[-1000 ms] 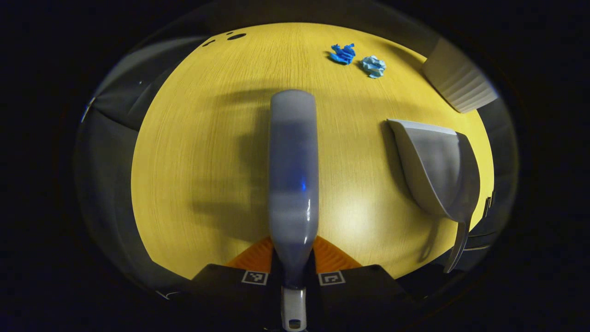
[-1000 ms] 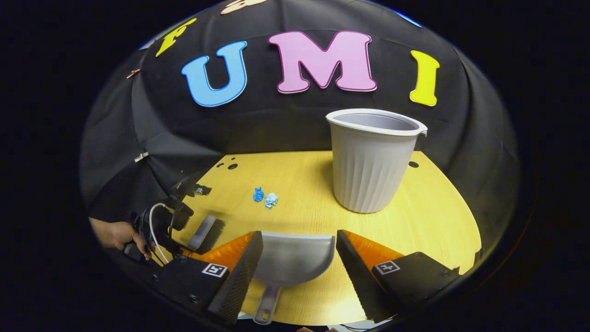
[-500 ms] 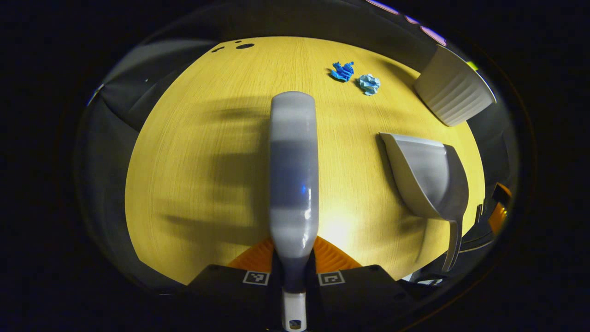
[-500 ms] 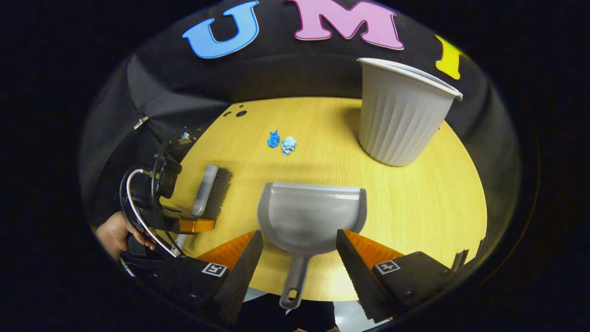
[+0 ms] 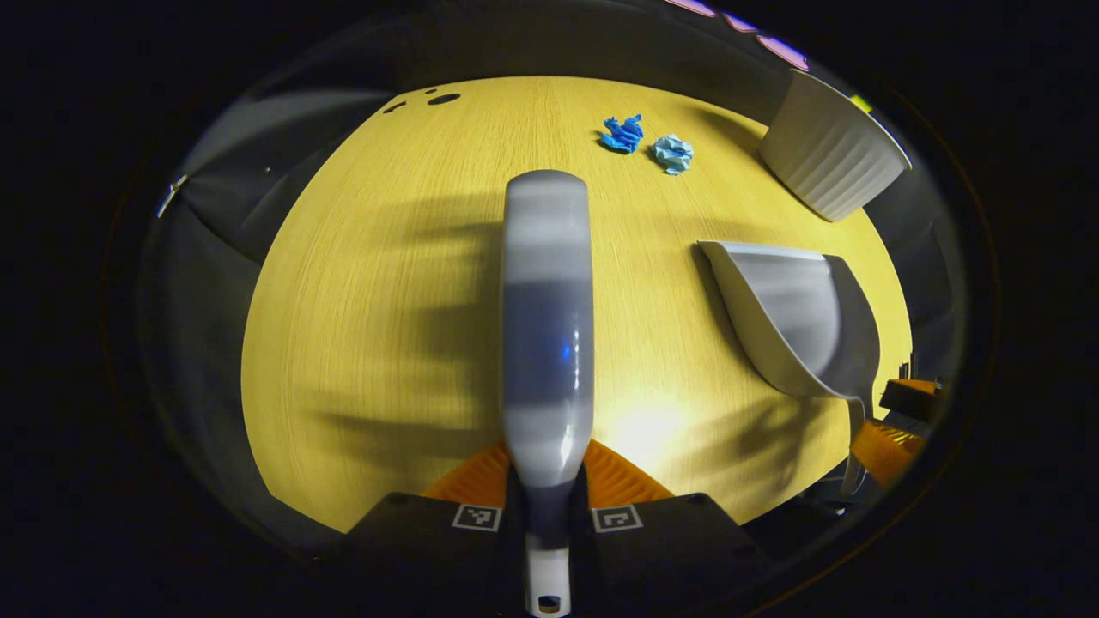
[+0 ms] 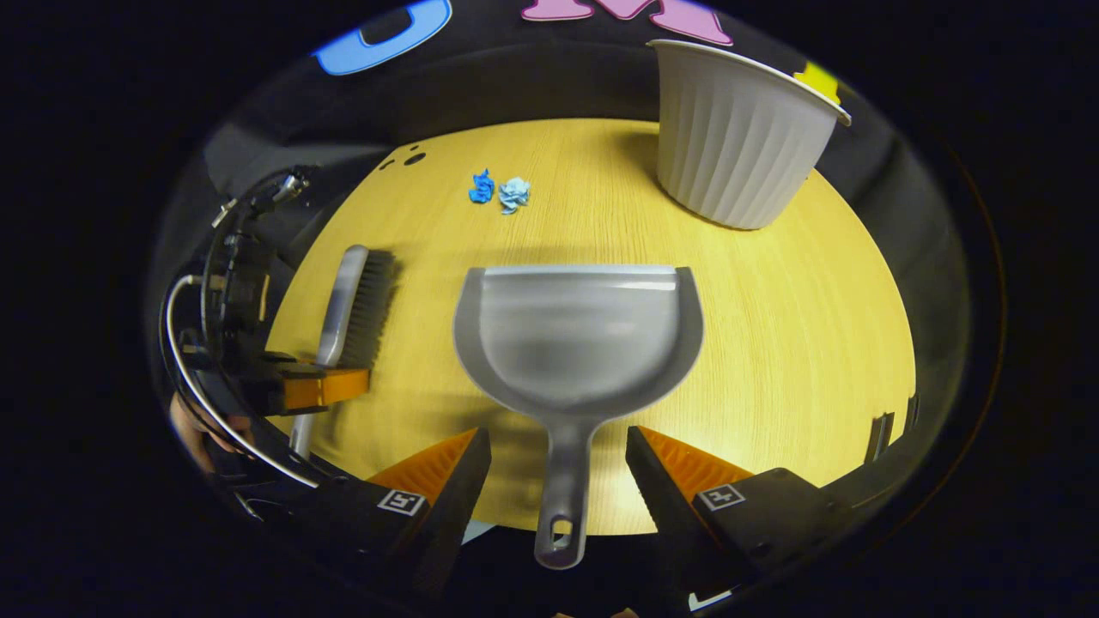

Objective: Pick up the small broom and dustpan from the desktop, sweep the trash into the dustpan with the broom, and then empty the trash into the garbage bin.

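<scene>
**Right gripper lining up on dustpan handle**

Left gripper [image 5: 547, 506], bottom centre of the left gripper view, pinches the broom [image 5: 547, 318] handle. In the right gripper view the right gripper [image 6: 558, 468] is spread, dustpan [image 6: 577, 343] handle between its fingers, untouched. Best to close squarely on the handle, keeping the pan level. Dustpan empty. Two blue paper scraps [image 6: 500, 190] lie upper left on the desktop [image 6: 790, 326]. Garbage bin [image 6: 737, 142] upper right, inside hidden.

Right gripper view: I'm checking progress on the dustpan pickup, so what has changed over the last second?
The right claw moved in over the dustpan; its open fingers now flank the handle without gripping. The left claw stays shut on the broom. Paper scraps and bin are unmoved.
</scene>
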Available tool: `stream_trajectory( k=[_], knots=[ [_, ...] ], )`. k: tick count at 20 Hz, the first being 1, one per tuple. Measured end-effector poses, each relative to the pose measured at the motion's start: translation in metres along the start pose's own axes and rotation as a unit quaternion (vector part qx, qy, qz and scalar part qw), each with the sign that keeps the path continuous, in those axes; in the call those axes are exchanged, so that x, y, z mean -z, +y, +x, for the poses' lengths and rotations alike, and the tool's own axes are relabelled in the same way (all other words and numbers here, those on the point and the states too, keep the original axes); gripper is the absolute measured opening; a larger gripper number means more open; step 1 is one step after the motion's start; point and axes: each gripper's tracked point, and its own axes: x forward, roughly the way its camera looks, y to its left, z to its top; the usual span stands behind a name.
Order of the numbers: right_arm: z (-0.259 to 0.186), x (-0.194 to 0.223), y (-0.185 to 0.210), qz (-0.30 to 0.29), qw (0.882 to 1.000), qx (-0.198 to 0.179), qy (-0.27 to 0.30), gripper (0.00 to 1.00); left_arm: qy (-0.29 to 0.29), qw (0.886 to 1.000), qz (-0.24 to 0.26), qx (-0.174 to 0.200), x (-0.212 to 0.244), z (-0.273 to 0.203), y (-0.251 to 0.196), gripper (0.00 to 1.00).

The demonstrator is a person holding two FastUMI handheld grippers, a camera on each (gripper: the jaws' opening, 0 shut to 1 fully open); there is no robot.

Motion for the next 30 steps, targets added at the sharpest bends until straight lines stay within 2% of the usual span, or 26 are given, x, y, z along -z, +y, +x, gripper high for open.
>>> stream_trajectory(
  k=[4,9,10,11,13,14,16,17,18,19,22,23,24,25,27,28,30],
  knots=[
    [0.029,0.014,-0.008,-0.020,0.999,0.005,0.026,0.98,0.015,1.000,-0.002,-0.015,-0.001,0.001,0.000,0.24],
    [0.043,0.021,-0.016,-0.031,0.998,-0.007,0.055,0.96,0.030,0.998,-0.058,-0.020,0.002,0.000,0.001,0.24],
    [0.046,0.021,-0.016,-0.031,0.998,-0.015,0.058,0.95,0.030,0.998,-0.061,-0.021,0.001,0.001,0.002,0.24],
    [0.046,0.020,-0.017,-0.030,0.998,-0.018,0.061,0.88,0.026,0.997,-0.064,-0.023,-0.002,-0.001,0.004,0.24],
    [0.048,0.015,-0.020,-0.019,0.997,-0.015,0.067,0.83,0.019,0.997,-0.069,-0.019,-0.009,-0.003,0.003,0.27],
    [0.050,0.014,-0.021,-0.009,0.997,-0.012,0.072,0.81,0.017,0.997,-0.068,-0.017,-0.014,-0.004,0.003,0.24],
    [0.052,0.007,-0.022,0.006,0.997,-0.014,0.075,0.65,0.015,0.998,-0.052,-0.021,-0.027,-0.006,0.007,0.24],
    [0.054,0.007,-0.021,0.013,0.996,-0.019,0.082,0.36,0.013,0.999,-0.040,-0.023,-0.035,-0.005,0.010,0.24],
    [0.053,0.007,-0.021,0.017,0.995,-0.025,0.091,0.31,0.011,0.999,-0.030,-0.023,-0.042,-0.005,0.011,0.24],
    [0.053,0.006,-0.021,0.015,0.995,-0.032,0.097,0.39,0.008,1.000,-0.022,-0.019,-0.050,-0.005,0.010,0.24],
    [0.053,0.008,-0.021,0.009,0.990,-0.053,0.127,0.38,-0.002,1.000,0.000,-0.018,-0.079,-0.001,0.015,0.27],
    [0.052,0.009,-0.023,0.012,0.989,-0.055,0.136,0.38,-0.003,1.000,0.013,-0.022,-0.090,0.002,0.018,0.24],
    [0.051,0.011,-0.025,0.014,0.988,-0.059,0.144,0.44,-0.004,0.999,0.027,-0.029,-0.103,0.004,0.023,0.24],
    [0.051,0.011,-0.028,0.008,0.988,-0.057,0.146,0.36,-0.008,0.999,0.041,-0.035,-0.117,0.007,0.027,0.24],
    [0.047,0.014,-0.033,-0.004,0.987,-0.060,0.147,0.34,-0.005,0.997,0.071,-0.040,-0.139,0.014,0.032,0.27],
    [0.042,0.016,-0.036,-0.012,0.987,-0.062,0.148,0.34,0.000,0.995,0.086,-0.044,-0.148,0.020,0.034,0.24],
    [0.038,0.019,-0.043,-0.033,0.986,-0.064,0.150,0.34,0.014,0.993,0.109,-0.047,-0.156,0.032,0.035,0.24]
  ],
)
